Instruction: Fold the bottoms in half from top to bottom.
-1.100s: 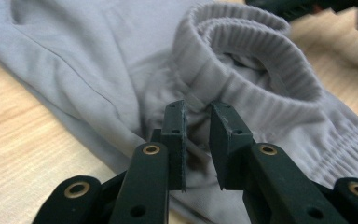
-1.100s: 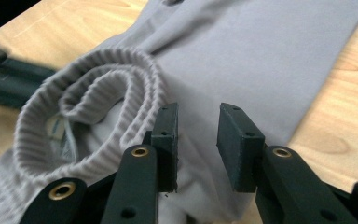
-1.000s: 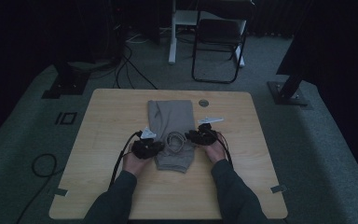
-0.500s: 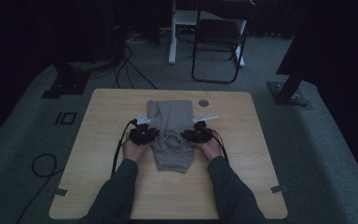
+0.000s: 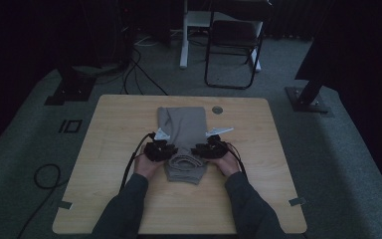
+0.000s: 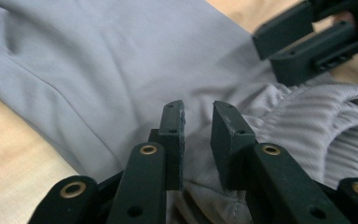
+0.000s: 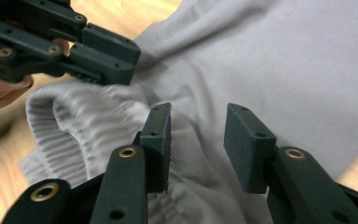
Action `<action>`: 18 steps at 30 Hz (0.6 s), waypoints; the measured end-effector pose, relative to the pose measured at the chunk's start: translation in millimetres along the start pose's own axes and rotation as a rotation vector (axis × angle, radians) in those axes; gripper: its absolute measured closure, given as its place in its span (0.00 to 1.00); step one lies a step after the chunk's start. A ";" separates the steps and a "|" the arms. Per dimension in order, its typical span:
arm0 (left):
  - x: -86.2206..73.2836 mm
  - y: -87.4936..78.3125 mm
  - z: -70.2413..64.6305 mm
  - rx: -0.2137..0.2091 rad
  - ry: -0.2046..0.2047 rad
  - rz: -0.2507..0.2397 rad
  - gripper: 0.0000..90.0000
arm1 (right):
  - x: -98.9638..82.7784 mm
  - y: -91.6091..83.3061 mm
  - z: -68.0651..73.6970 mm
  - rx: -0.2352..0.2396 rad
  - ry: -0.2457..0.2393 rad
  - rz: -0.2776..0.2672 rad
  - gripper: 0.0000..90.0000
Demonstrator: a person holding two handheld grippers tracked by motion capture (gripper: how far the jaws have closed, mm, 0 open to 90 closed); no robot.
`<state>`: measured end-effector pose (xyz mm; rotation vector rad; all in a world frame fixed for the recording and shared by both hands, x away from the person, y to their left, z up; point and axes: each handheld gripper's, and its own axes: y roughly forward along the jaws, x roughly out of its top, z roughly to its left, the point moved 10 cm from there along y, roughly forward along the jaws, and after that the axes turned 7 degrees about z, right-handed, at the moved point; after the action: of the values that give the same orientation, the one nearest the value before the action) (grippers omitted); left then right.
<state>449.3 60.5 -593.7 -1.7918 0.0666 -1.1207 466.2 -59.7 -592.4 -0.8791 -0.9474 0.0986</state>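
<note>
Fingers (image 6: 175,135) of the left gripper (image 6: 198,112) stand slightly apart over the folded grey cotton garment (image 5: 184,130), nothing pinched; the right gripper (image 7: 198,121) has just been opening, its fingers (image 7: 249,140) wider apart above the cloth. Garment lies mid-frame on the pale wooden tabletop (image 5: 104,149), ribbed waistband (image 5: 185,162) lowest

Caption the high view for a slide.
Two hand-held grippers flank the ribbed end of a folded grey garment on a wooden table.

The left gripper (image 6: 198,119) is hovering with its jaws slightly parted over the grey garment (image 6: 98,60); the other gripper (image 6: 317,39) is reaching in at two o'clock, above the ribbed cuff (image 6: 317,126).
</note>
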 end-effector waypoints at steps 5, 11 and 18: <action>-21.5 0.0 -12.9 -0.004 0.024 0.033 0.81 | -19.9 6.9 15.9 -0.018 -0.078 0.074 0.61; -15.0 -5.8 -1.7 0.055 0.014 -0.007 0.78 | -17.2 6.8 10.5 -0.117 -0.143 0.080 0.59; 1.3 -1.1 36.8 0.164 -0.063 -0.019 0.77 | 7.7 10.9 -30.7 -0.246 -0.048 0.028 0.58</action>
<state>475.7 86.1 -595.4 -1.6825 -0.0778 -1.0512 496.8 -67.9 -603.3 -1.1211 -1.0062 0.0273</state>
